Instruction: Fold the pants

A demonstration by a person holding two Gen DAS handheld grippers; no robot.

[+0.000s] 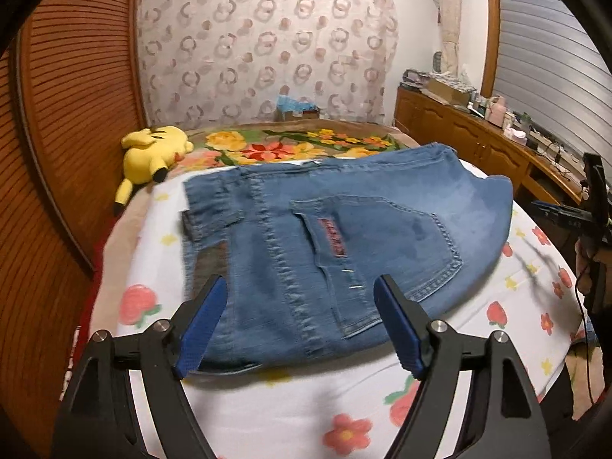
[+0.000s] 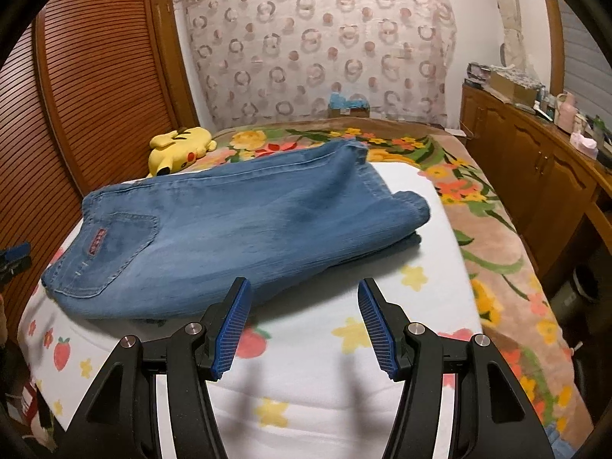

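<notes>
Blue denim pants (image 1: 344,237) lie folded on the white flowery sheet (image 2: 325,375); left gripper (image 1: 300,325) and right gripper (image 2: 304,323) both gape empty.

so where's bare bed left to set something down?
Free: the white sheet between the right gripper and the jeans, and the floral blanket between sheet and cabinets. Crowded: the far-left corner by the yellow plush.
</notes>
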